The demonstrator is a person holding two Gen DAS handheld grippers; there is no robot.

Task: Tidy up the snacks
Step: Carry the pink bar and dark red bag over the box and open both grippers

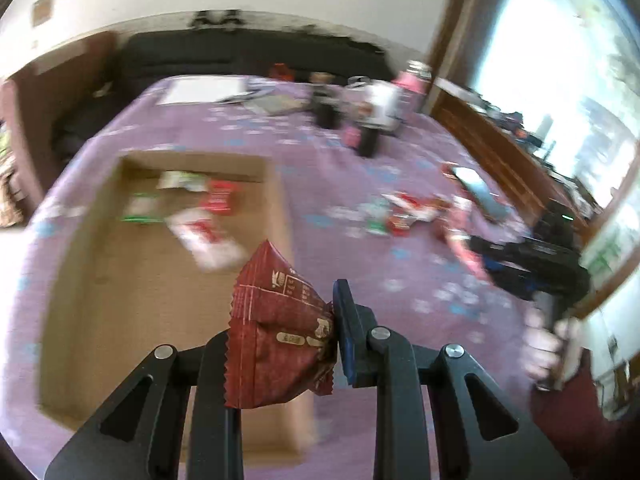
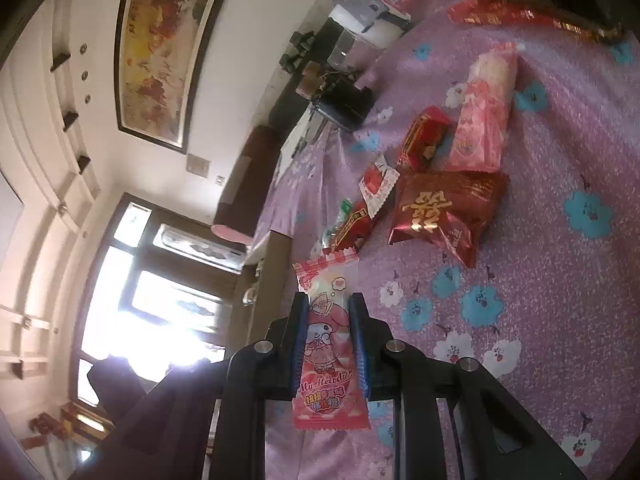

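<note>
The left gripper [image 1: 280,336] is clamped on a dark red snack packet [image 1: 278,328], its blue-padded fingers pressing the wrapper from both sides. The packet hangs above the near right corner of an open cardboard box [image 1: 100,300] that sits on a purple flowered tablecloth [image 1: 400,168]. Several blurred red, white and green snack packets [image 1: 200,216] lie in the far part of the box. To the right of the box, a loose cluster of snacks [image 1: 404,212] lies on the cloth, and the right gripper [image 1: 532,260] shows there as a dark blurred shape held by a hand [image 1: 548,344]. In the right wrist view, the right gripper [image 2: 330,336] is closed on a pink My Melody candy packet [image 2: 328,344], held upright between its fingers above the cloth. Beyond it lie a dark red packet with gold lettering [image 2: 444,208], a pink and white packet [image 2: 484,112] and smaller red packets [image 2: 424,140], near one another.
</note>
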